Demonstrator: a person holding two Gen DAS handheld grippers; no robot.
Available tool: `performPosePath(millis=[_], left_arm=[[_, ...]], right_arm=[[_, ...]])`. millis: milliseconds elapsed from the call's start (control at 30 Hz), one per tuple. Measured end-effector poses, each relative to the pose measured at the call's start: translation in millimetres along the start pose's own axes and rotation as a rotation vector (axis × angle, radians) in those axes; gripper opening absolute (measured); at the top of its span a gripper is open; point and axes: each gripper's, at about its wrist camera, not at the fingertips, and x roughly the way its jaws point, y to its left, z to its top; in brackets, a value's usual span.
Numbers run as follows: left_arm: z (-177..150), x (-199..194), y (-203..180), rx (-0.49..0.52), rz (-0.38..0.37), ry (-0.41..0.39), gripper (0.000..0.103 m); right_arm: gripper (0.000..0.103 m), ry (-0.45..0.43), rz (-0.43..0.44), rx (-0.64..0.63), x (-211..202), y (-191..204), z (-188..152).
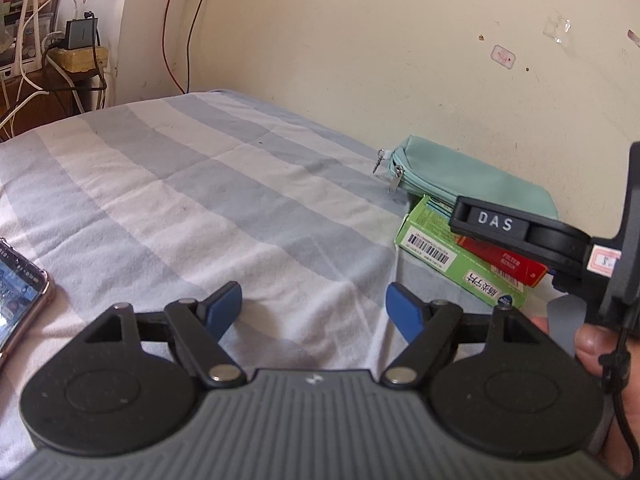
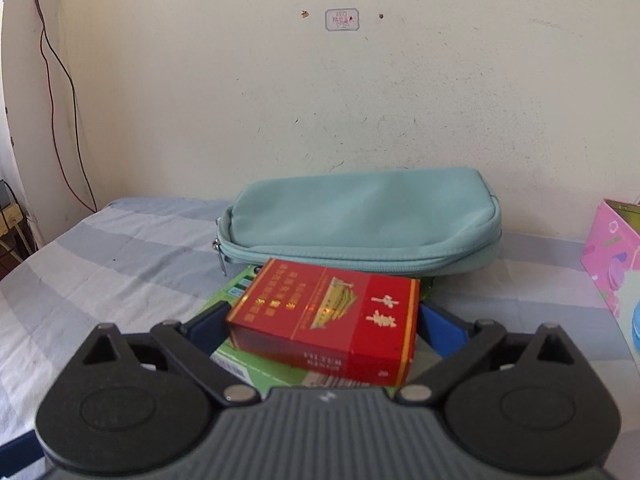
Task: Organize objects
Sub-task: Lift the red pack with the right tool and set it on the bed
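A red cigarette pack [image 2: 324,320] lies on a green box [image 2: 236,292] in front of a teal zip pouch [image 2: 360,220] against the wall. My right gripper [image 2: 320,330] has its blue pads on both sides of the red pack, touching or nearly so. In the left wrist view the same pile shows at the right: pouch [image 1: 472,176], green box [image 1: 440,252], red pack [image 1: 508,260], partly hidden by the right gripper's body. My left gripper [image 1: 314,310] is open and empty above the striped sheet [image 1: 200,184].
A phone [image 1: 18,296] lies at the left edge on the sheet. A pink box [image 2: 616,252] and a blue round object [image 2: 636,324] stand at the right. Cables and a router sit on a shelf at far left [image 1: 76,36]. The wall runs behind.
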Motion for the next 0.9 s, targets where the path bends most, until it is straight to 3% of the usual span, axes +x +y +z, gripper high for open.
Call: performPosePath(millis=[333,633,767,900], left_arm=[[-1.0,-4.6,-3.8,0.053,-0.049,-0.005,0.081],[-16.3,-18.5,-31.6,0.248,-0.242,-0.023,0.081],[-16.7,-17.9,-28.7,0.237,-0.299,0.005,0.081],[-16.5,-14.1,-25.5,0.205,-0.307,0.031,0.08]], right_arm=[[0.1,0.069,0.139,-0.041,-79.4,-55.4,-39.2],[0.103,0.08,0.176,-0.025,-145.8,-88.2,-84.0],[0.103,0.078,0.184,0.031,-156.2,-109.7,-95.9],[0.103,0.073,0.207,0.114,-163.8,-137.5,-107.1]])
